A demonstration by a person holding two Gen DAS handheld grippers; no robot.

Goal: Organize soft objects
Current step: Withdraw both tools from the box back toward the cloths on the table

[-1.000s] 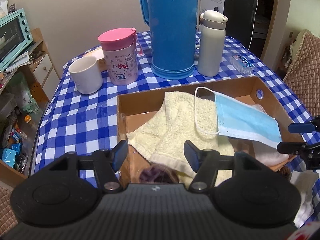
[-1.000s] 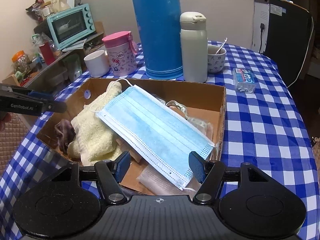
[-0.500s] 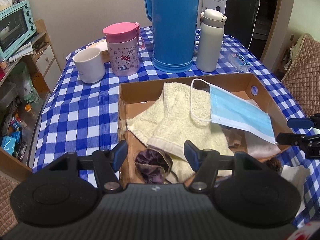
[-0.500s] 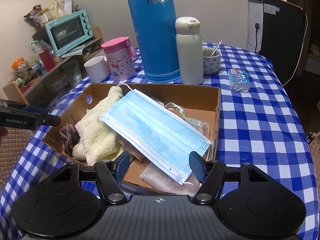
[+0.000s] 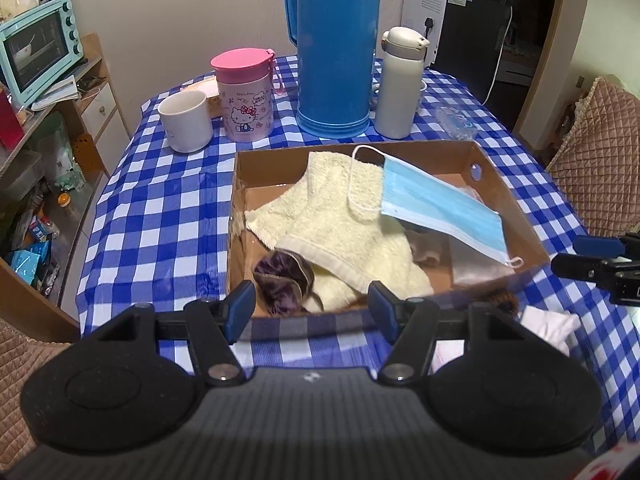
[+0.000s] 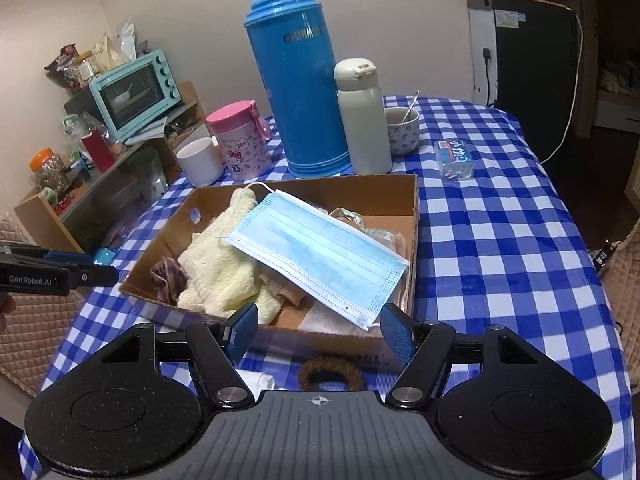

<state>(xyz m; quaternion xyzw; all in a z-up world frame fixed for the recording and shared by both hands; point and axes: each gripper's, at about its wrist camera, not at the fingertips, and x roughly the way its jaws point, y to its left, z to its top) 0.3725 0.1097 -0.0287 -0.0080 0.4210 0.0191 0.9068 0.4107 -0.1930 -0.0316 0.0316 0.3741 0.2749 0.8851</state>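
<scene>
Mostly done: cardboard box (image 6: pixel 414 216) on worktop (image 6: pixel 500 248) holds cream towel (image 5: pixel 340 216), blue mask (image 6: pixel 316 252), purple scrunchie (image 5: pixel 282 276). Left: brown hair tie (image 6: pixel 330 372), white cloth (image 5: pixel 548 326) outside near wall. Left tongs (image 5: pixel 310 312), right tongs (image 6: pixel 320 334) spread, empty.

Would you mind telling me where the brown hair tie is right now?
In the right wrist view, the brown hair tie lies on the checked tablecloth, just outside the cardboard box's near wall.
</scene>
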